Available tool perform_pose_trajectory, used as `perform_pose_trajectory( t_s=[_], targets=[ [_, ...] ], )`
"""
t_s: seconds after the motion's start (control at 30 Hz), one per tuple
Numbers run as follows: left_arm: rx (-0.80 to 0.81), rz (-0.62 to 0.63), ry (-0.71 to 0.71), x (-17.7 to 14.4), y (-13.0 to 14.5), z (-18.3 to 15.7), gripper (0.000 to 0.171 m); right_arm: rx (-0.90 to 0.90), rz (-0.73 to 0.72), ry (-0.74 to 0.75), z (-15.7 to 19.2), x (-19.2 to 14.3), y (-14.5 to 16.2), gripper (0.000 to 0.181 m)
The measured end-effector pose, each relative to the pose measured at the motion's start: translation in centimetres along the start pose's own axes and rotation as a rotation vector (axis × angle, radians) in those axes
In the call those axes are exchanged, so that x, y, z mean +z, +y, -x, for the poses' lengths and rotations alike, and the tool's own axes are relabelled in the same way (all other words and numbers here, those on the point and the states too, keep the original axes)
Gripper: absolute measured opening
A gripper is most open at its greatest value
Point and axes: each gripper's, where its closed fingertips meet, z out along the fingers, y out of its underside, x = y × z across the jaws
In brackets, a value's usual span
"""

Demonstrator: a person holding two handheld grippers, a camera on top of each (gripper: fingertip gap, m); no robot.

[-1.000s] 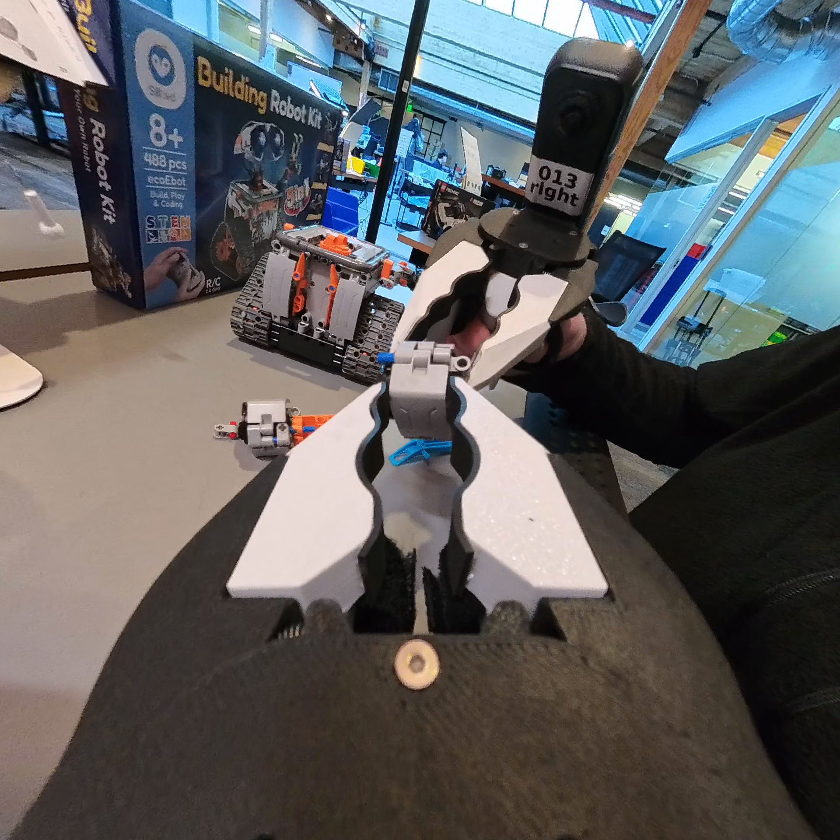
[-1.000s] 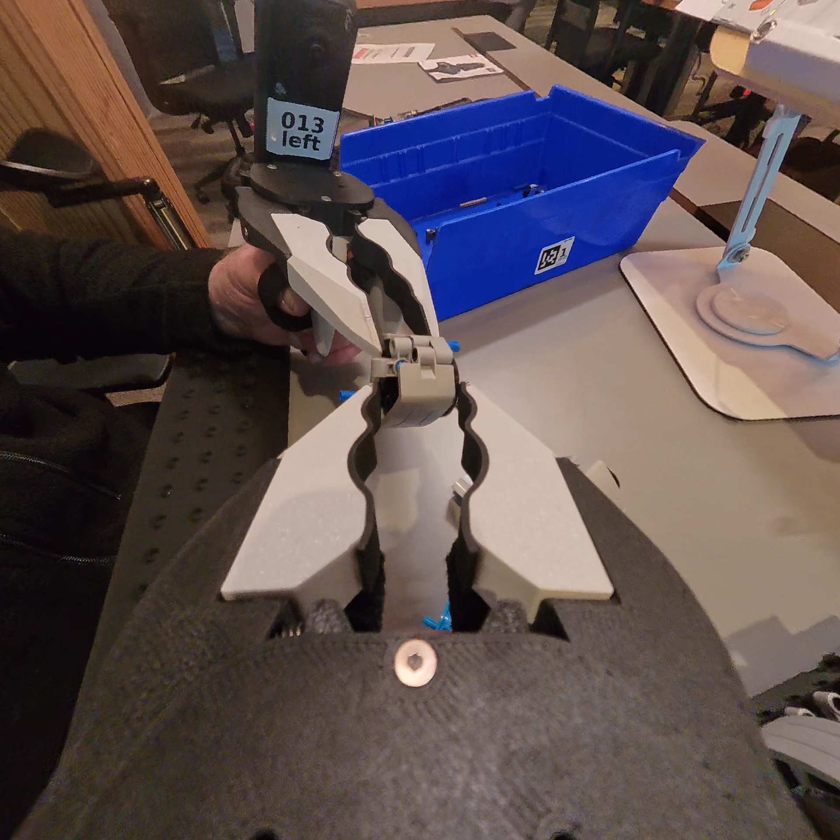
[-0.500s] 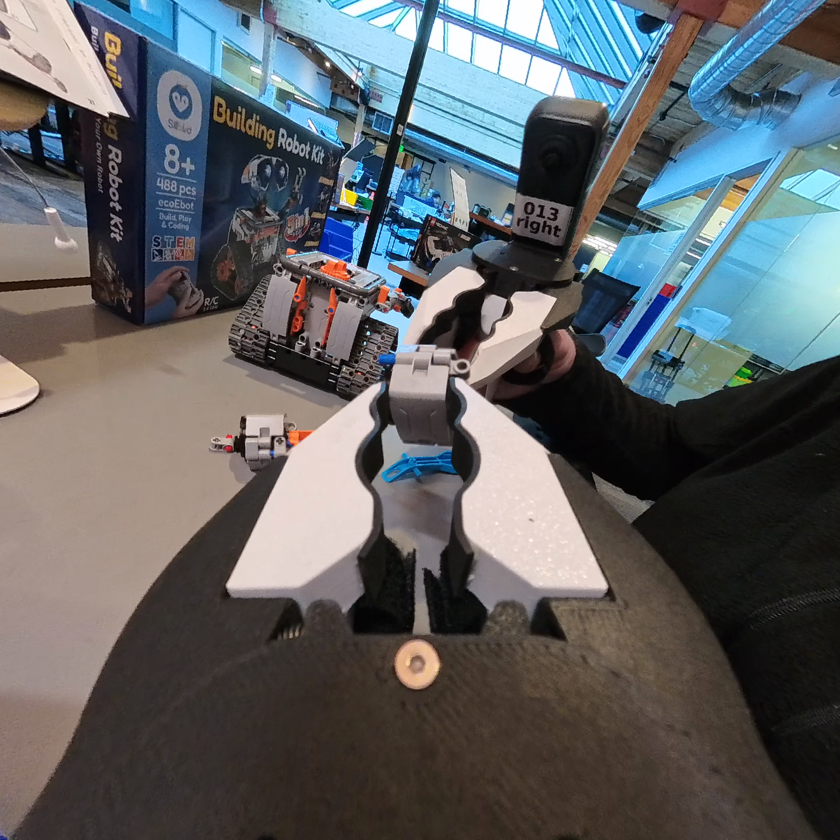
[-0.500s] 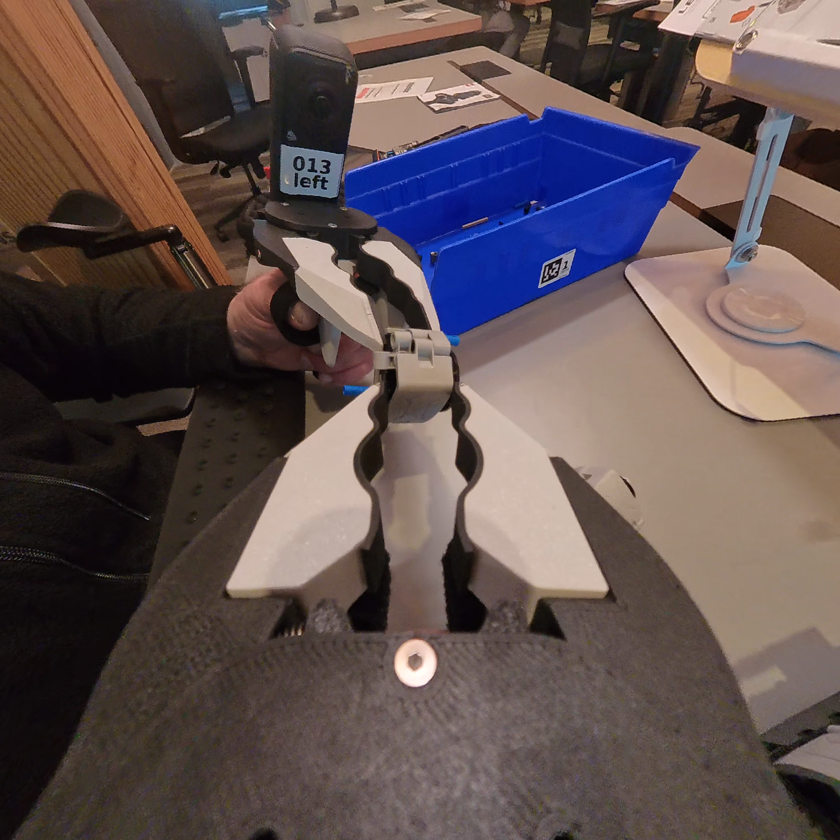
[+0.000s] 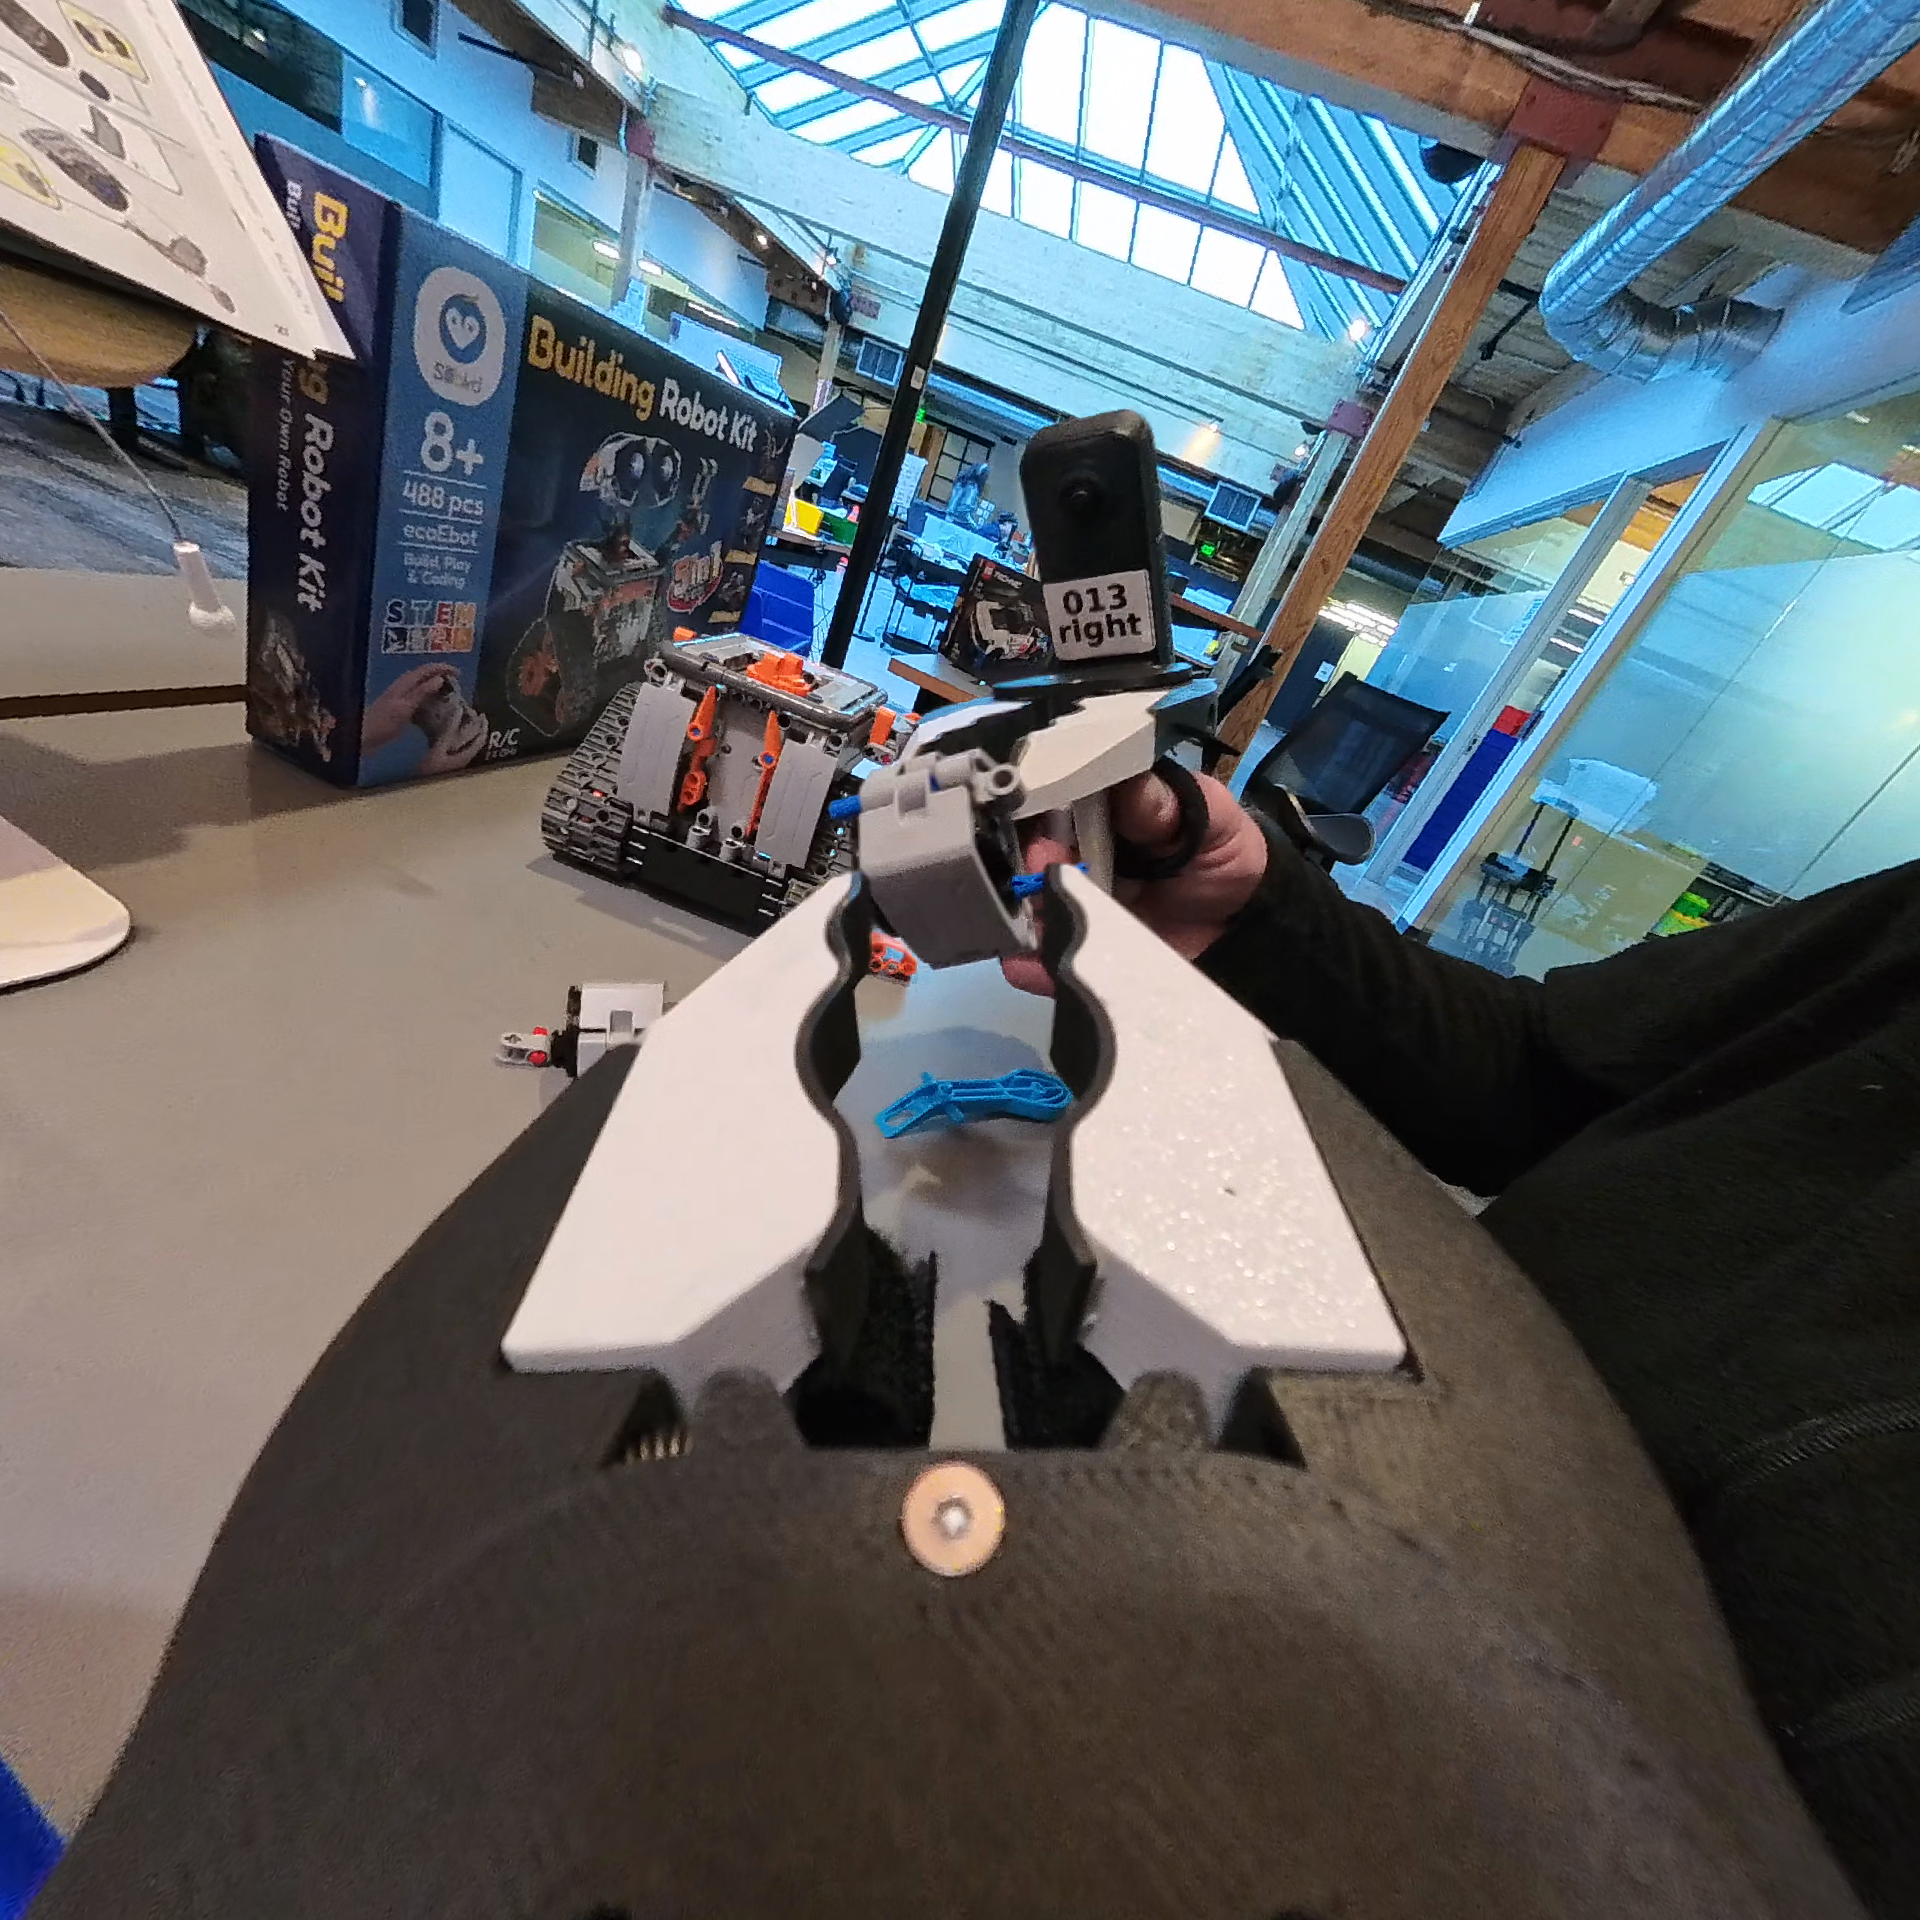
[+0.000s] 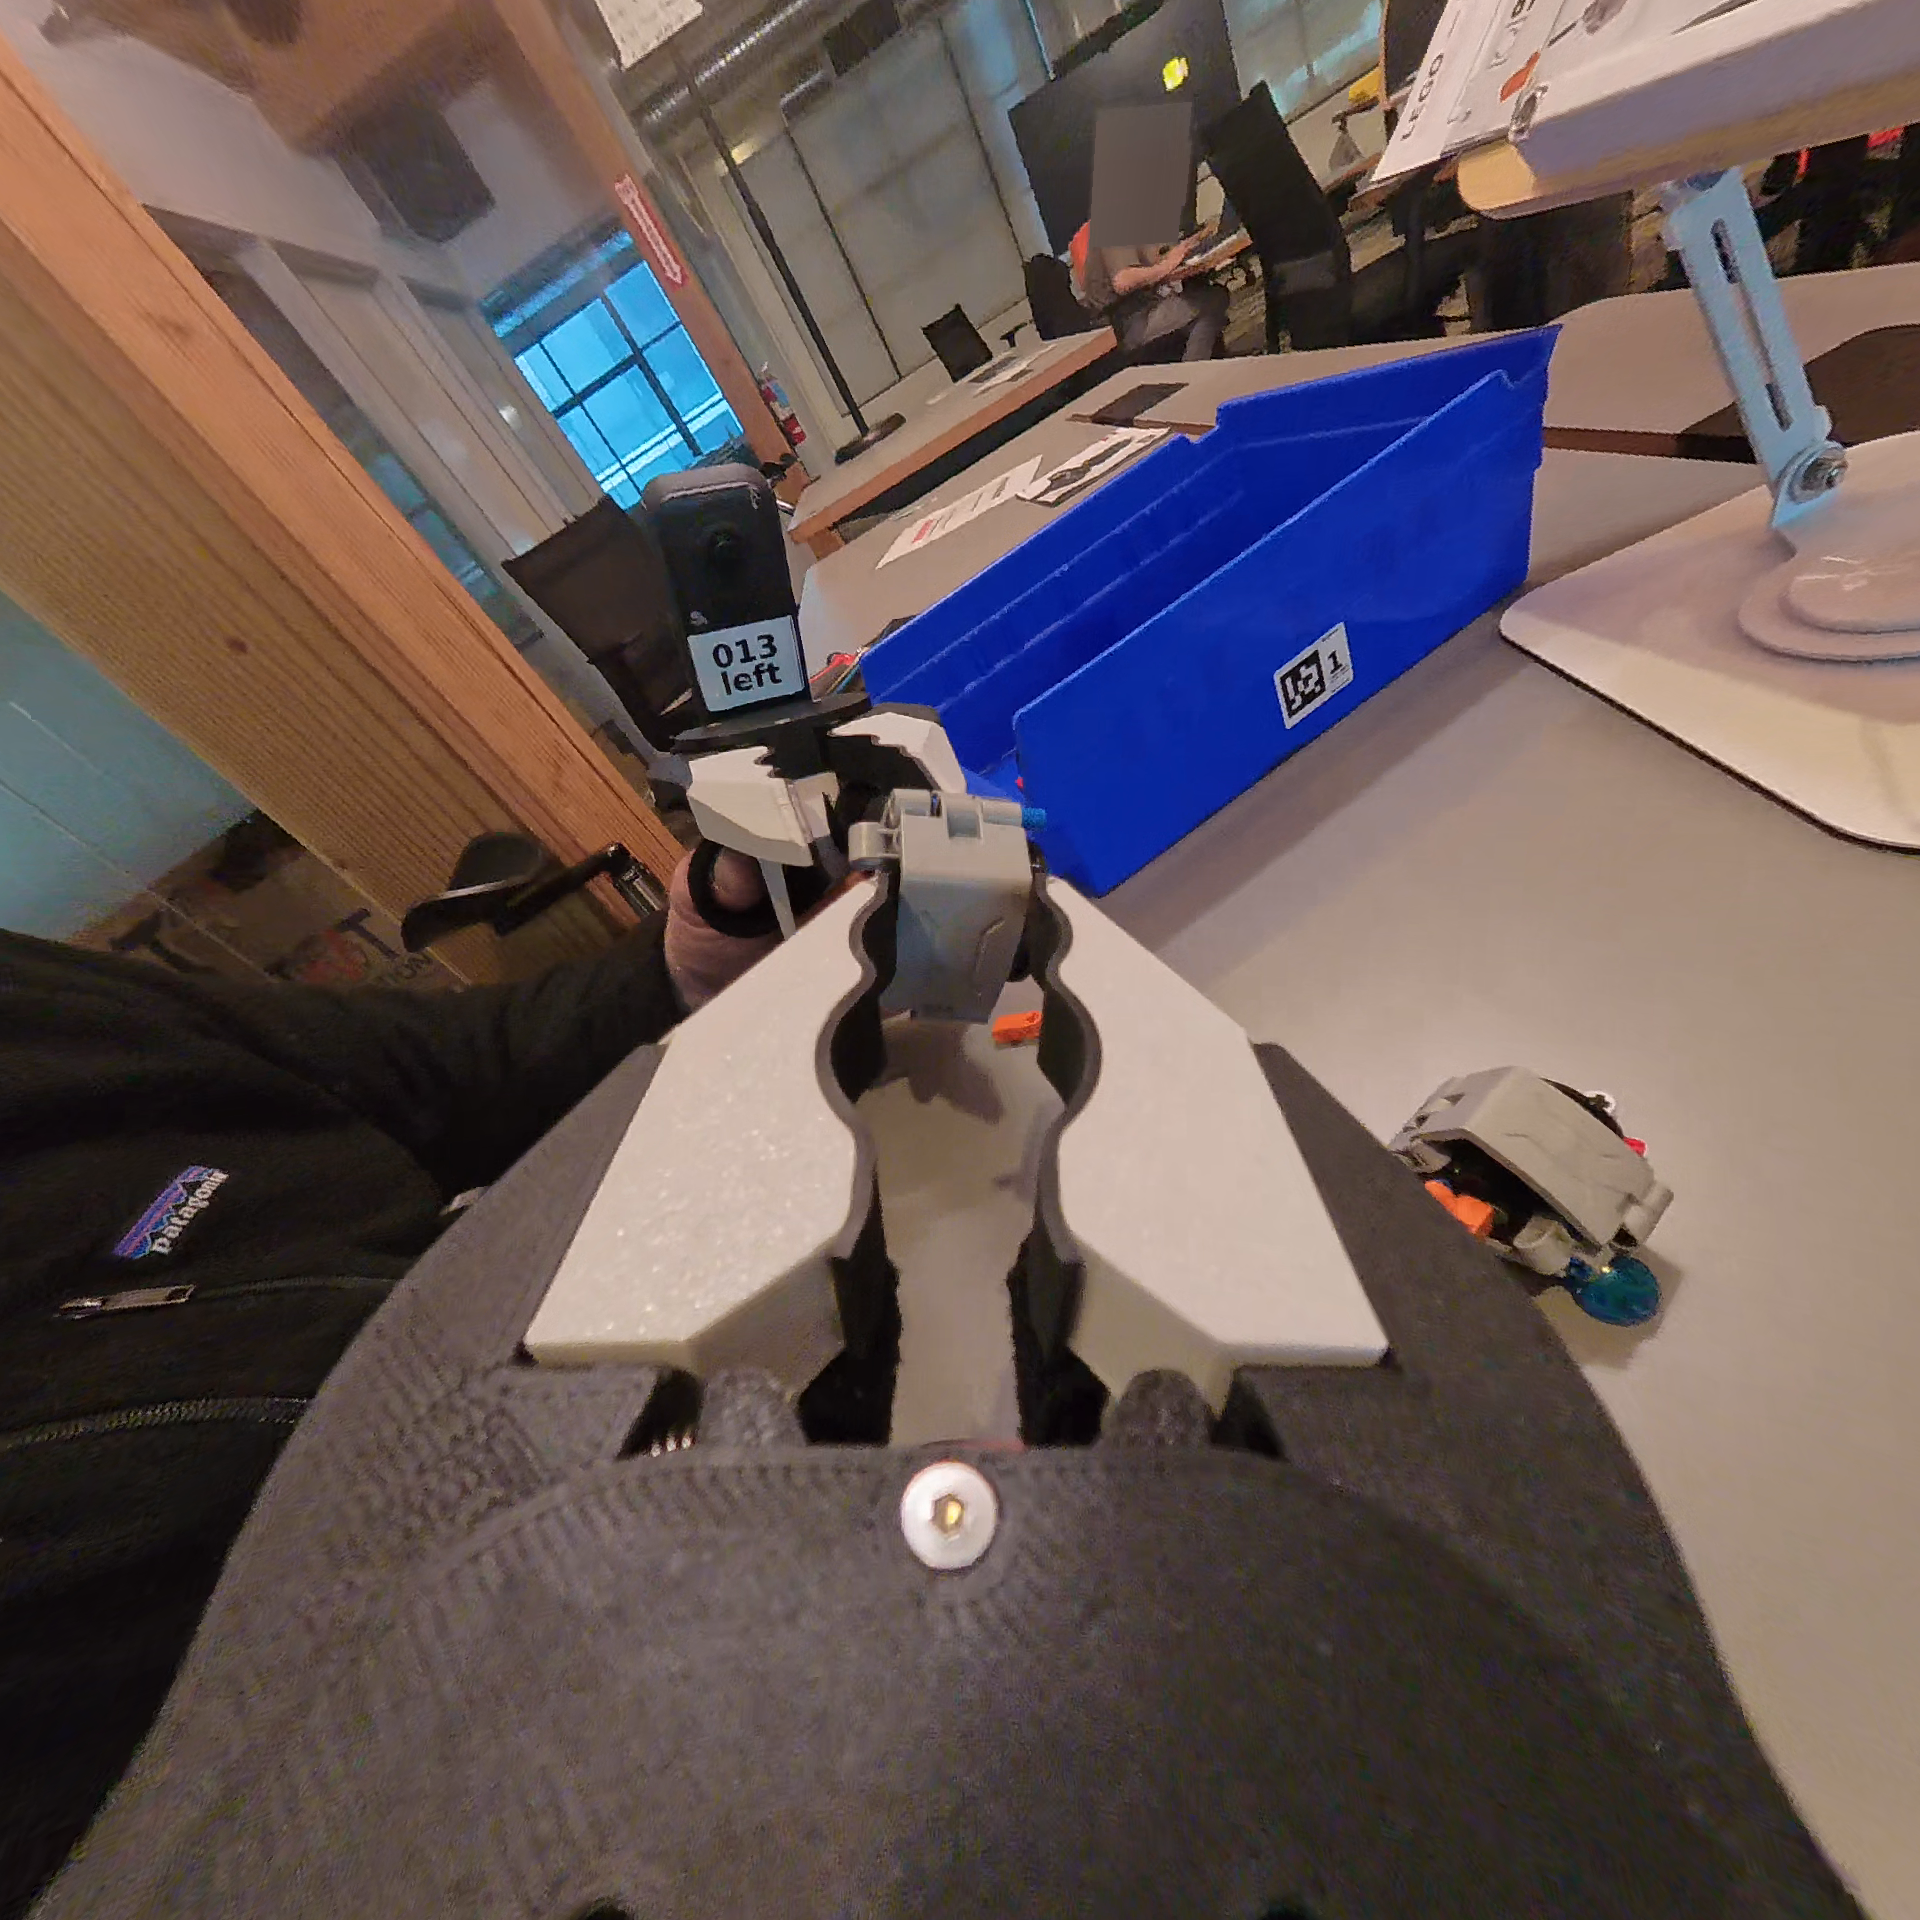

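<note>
Grey desk (image 5: 260,1195) under workshop skylights. Left tongs (image 5: 951,904) and right tongs (image 6: 956,935) both clamped on same grey brick module (image 5: 935,883), held above desk; blue pins and small grey connectors at its top. Blue plastic piece (image 5: 971,1103) lay below.

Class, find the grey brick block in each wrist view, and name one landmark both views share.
Left wrist view: grey brick block sits just above centre, at the left tool's tips.
Right wrist view: the block sits centre, at the right tool's tips.
Shared landmark: the grey table.
</note>
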Motion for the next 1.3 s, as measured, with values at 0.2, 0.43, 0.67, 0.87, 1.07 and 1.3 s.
perform_pose_trajectory(
  t_s=[0.2, 0.43, 0.67, 0.87, 1.07, 1.3],
  targets=[
    [-0.021, 0.031, 0.005, 0.4, 0.6, 0.1, 0.038, -0.022, 0.03, -0.035, 0.7, 0.7, 0.7, 0.023],
    [-0.038, 0.043, 0.023, 0.5, 0.8, -0.1, 0.027, -0.011, 0.031, -0.061, 1.2, 1.1, 0.8, 0.022],
    [0.061, 0.033, -0.069, 0.1, 0.4, 0.6, 0.025, -0.021, 0.042, -0.032, 0.4, 1.2, 1.2, 0.022],
    [0.278, 0.069, -0.215, -0.1, 0.2, 1.0, 0.024, -0.161, 0.054, 0.06, -0.2, 0.8, 0.9, 0.027],
    [0.306, 0.058, -0.244, -0.3, -0.1, 1.2, 0.022, -0.435, 0.1, 0.174, 0.6, 1.5, 1.1, 0.033],
    [0.438, 0.068, -0.325, -0.3, -0.4, 1.1, 0.022, -0.735, 0.152, 0.419, 0.4, 1.9, 0.7, 0.028]
  ],
)
